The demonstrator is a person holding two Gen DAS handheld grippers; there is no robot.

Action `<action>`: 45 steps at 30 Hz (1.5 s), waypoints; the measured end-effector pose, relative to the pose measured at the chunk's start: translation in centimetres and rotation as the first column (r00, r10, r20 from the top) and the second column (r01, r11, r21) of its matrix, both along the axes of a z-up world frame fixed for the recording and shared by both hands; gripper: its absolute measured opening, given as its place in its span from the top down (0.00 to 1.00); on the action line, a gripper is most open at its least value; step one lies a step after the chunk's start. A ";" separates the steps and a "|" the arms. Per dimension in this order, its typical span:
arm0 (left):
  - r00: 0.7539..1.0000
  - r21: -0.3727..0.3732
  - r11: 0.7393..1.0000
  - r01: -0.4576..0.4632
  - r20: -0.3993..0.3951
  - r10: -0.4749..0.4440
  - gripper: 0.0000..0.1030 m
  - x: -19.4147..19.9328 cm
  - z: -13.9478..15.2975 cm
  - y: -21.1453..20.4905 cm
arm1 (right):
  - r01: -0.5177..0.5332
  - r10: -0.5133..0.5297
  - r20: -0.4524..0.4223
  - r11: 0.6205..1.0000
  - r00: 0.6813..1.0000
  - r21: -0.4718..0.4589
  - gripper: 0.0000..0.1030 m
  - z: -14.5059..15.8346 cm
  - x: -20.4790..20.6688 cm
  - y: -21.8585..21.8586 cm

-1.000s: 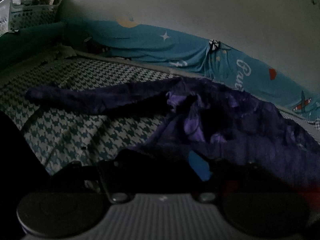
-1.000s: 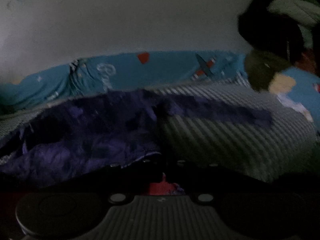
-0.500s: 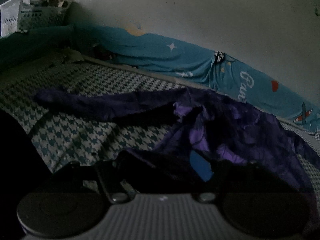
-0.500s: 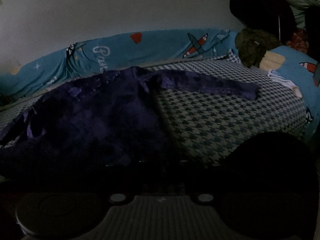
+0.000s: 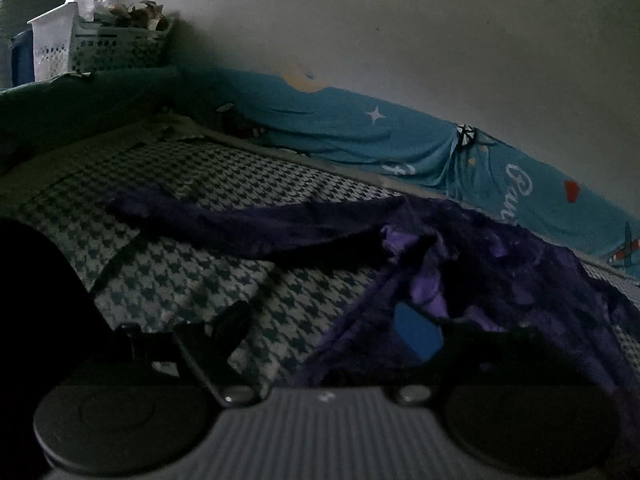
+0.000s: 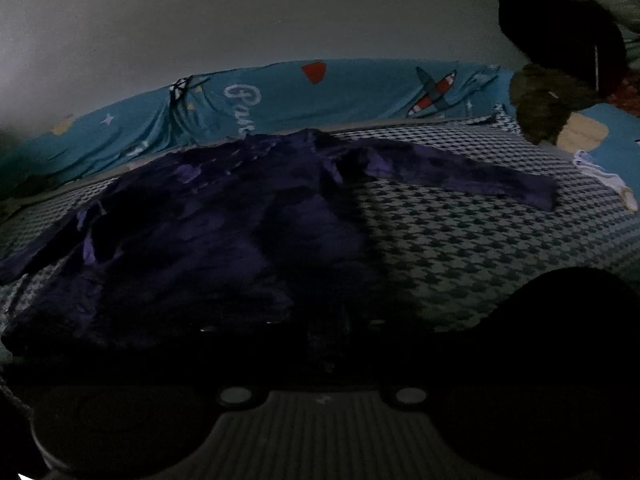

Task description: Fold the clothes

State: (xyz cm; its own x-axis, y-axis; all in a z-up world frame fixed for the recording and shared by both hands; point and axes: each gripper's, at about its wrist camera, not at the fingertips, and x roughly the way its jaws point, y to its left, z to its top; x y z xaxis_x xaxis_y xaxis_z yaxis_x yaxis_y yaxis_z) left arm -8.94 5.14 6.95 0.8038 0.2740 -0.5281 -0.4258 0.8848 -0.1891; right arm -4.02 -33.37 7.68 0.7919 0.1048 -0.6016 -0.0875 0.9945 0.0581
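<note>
A dark purple long-sleeved top (image 5: pixel 500 264) lies spread on the houndstooth bed cover (image 5: pixel 180 272). One sleeve (image 5: pixel 260 224) stretches to the left. My left gripper (image 5: pixel 324 328) is open and its jaws are still opening, the blue-padded right finger (image 5: pixel 416 336) at the top's lower edge. Mostly bed cover shows between the fingers. In the right wrist view the top (image 6: pixel 220 232) lies flat, its other sleeve (image 6: pixel 460 172) pointing right. My right gripper (image 6: pixel 326 336) sits at the near hem with its jaws opening. Its fingers are lost in shadow, so any grip on the cloth is hidden.
A blue printed sheet (image 6: pixel 320 96) runs along the wall behind the bed. Plastic baskets (image 5: pixel 100 44) stand at the far left corner. A pile of dark clothes (image 6: pixel 560 32) hangs over the far right. A dark shape (image 6: pixel 560 320) blocks the lower right.
The left jaws have spread wider and the purple hem has slipped from between them to the right finger. In the right view the top has settled flat and the red pad is hidden.
</note>
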 end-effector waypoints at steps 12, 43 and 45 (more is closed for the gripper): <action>0.998 -0.055 0.997 0.054 -0.037 -0.056 0.22 1.1 -0.6 0.8 | -0.162 0.163 -0.022 0.986 0.986 0.032 0.80 -0.8 0.9 4.1; 0.986 -0.420 0.900 0.114 -0.067 -0.156 0.40 15.9 -2.2 5.9 | -0.433 0.432 -0.086 0.901 0.898 0.001 0.64 -1.5 10.3 12.3; 0.986 -0.443 0.890 0.104 -0.069 -0.150 0.39 16.8 -2.6 6.1 | -0.455 0.452 -0.083 0.891 0.888 -0.014 0.64 -1.4 11.1 12.8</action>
